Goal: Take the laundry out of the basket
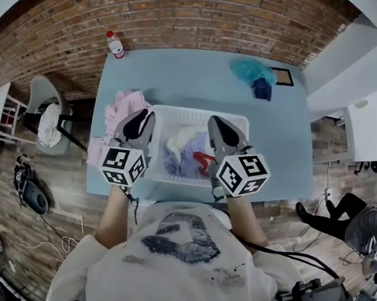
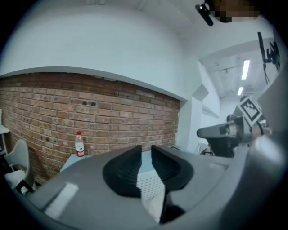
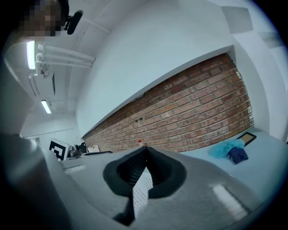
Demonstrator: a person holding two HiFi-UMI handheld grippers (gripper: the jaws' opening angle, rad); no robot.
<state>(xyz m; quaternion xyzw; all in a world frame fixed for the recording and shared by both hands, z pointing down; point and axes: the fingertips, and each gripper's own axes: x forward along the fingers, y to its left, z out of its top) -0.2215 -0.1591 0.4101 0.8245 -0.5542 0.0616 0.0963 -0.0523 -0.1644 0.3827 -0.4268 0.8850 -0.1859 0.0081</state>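
Laundry [image 1: 185, 154] in white, lavender and red is seen heaped inside the white laundry basket [image 1: 197, 114], which stands near the front edge of the blue counter [image 1: 181, 75] in the head view. The left gripper [image 1: 146, 118] is held over the basket's left rim and the right gripper [image 1: 216, 124] over its right side, both pointed away from the person. A pile of pink garments [image 1: 128, 104] is seen on the counter just beside the basket's left wall. A teal cloth [image 1: 252, 70] and a navy cloth [image 1: 262, 89] are lying together at the far right, well apart from the basket, with a picture frame [image 1: 282, 76] beside them. A red-capped bottle [image 1: 115, 45] is stood at the far left corner, by the brick wall [image 1: 204, 16].

In the left gripper view, the fingers [image 2: 123, 173] are set only a narrow slit apart. Nothing is pinched between them, and the basket's perforated white wall is glimpsed through the slit. The bottle is seen upright at the left, in front of the brick wall.

In the right gripper view, the fingers [image 3: 130, 170] are brought together at their tips, and nothing is gripped. A strip of perforated white basket is visible through the hollow below the tips. The teal and navy cloths are seen to the right on the counter.
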